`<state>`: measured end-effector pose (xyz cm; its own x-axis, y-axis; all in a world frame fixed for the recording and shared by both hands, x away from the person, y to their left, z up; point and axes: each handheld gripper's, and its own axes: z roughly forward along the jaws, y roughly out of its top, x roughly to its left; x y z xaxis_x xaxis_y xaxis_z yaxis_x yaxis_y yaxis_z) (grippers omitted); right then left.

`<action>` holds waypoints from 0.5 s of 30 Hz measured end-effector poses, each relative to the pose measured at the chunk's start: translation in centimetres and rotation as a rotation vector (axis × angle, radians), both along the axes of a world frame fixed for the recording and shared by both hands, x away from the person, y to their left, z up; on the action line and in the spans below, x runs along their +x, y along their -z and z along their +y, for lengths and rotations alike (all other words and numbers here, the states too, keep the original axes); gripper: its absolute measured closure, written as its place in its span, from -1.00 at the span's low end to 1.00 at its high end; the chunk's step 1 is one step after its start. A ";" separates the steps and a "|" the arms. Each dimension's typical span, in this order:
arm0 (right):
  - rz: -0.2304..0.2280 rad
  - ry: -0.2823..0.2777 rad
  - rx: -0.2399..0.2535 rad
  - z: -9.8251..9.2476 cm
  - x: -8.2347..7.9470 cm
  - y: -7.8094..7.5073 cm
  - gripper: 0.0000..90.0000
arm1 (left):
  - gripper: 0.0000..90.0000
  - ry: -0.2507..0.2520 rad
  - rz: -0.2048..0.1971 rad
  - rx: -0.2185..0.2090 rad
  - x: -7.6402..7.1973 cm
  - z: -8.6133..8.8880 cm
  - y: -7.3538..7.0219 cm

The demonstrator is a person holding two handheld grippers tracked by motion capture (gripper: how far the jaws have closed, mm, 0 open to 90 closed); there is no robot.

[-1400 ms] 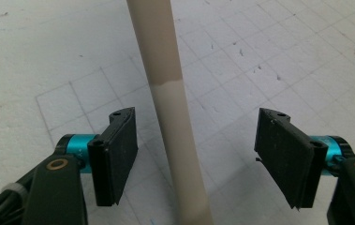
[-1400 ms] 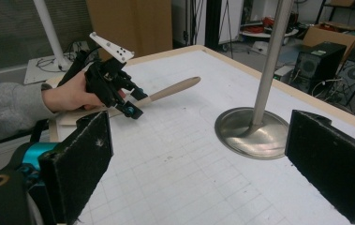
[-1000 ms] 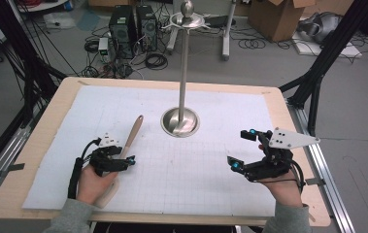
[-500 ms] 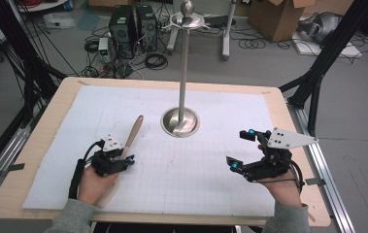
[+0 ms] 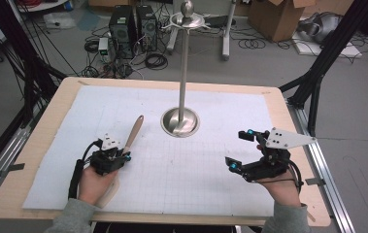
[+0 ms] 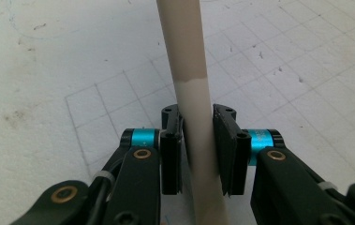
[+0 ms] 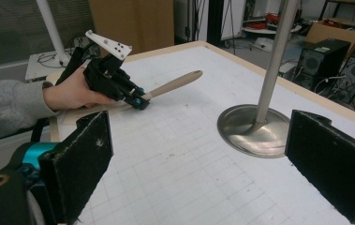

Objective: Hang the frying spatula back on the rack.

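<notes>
Near edge of the table [image 5: 36,145]: two grey-sleeved forearms come in from below, each hand holding a gripper; both sit low over the white gridded mat [image 5: 196,170] that covers most of the wooden top.

Left gripper [image 5: 121,156] — its jaws have just been closing, and a pale wooden utensil handle [image 6: 191,89] stands between them; in the left gripper view both black pads lie against the handle's sides, the left pad flush, the right pad touching along its inner edge; narrow grip, clamped on the handle. The handle runs straight up that view, darker beige on its far stretch, lighter where it passes between the pads. From the high view the utensil lies on the mat, its rounded end pointing away from the person and slightly right, toward the stand's base; near end hidden under the gripper and hand.

Right gripper [image 5: 240,148] — well apart from the left, on the mat's right side; jaws wide, nothing between them; through the gap the right gripper view shows bare grid and the stand's base beyond; grey three-cornered plate rides on top.

Middle distance: metal stand [image 5: 183,73], a round dished base resting on the mat, a thin upright pole, a ball knob on top; near the handle's tip but not touching.

Far: floor with computer towers [image 5: 132,22], coiled cables, cardboard boxes [image 5: 278,17].
</notes>
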<state>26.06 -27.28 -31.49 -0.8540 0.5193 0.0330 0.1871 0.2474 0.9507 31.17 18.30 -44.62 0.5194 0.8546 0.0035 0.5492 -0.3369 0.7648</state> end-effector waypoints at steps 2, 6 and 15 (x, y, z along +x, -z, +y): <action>0.001 -0.001 -0.001 0.0 0.0 0.0 -0.85 | 0.64 -0.002 -0.004 0.004 0.0 -0.1 0.0; 0.001 0.000 -0.001 0.0 0.1 0.0 -0.85 | 0.67 -0.021 0.005 -0.008 -0.1 -0.2 0.0; 0.000 0.005 0.012 -0.2 0.1 0.0 -0.85 | 0.72 -0.031 0.006 0.000 -0.1 -0.5 -0.1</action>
<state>26.12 -27.50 -31.47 -0.8514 0.5230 0.0388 0.1880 0.2352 0.9536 31.08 17.75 -44.50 0.4926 0.8703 0.0008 0.5640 -0.3199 0.7613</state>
